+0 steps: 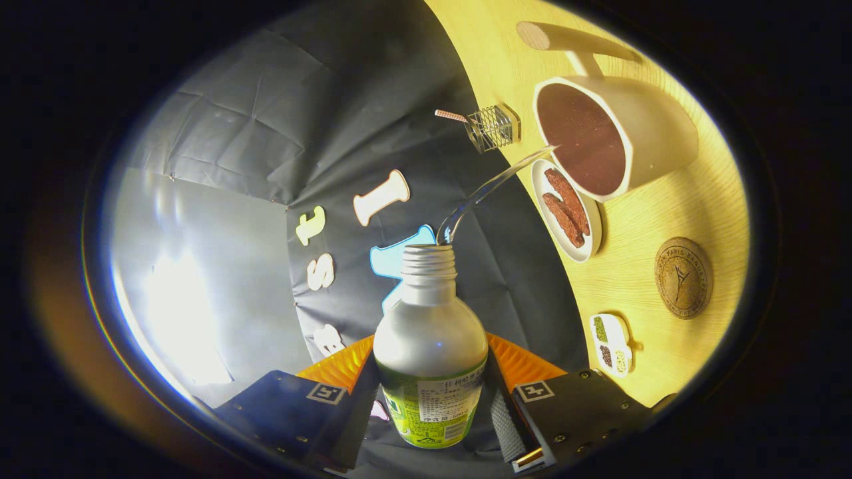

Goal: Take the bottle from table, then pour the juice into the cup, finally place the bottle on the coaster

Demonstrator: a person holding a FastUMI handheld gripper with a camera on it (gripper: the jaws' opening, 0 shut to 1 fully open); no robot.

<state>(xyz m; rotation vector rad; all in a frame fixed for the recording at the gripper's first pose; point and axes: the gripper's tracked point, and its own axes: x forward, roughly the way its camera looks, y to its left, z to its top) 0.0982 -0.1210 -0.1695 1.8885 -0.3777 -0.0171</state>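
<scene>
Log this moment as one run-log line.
phase: pouring | tool: shut on bottle | bottle: tilted, uncapped | stream: reaching cup | coaster: bare

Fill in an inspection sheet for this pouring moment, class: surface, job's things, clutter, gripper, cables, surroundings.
Surface: light wooden table.
Job's things: bottle, cap off, tilted toward the cup; clear stream arcs from its mouth to the cup's rim; round coaster bare.
Clutter: small plate of brown strips; wire holder; small divided dish; wooden handle behind the cup.
Gripper: gripper shut on the bottle's lower body.
Cables: nothing seen.
Surroundings: black cloth wall.
</scene>
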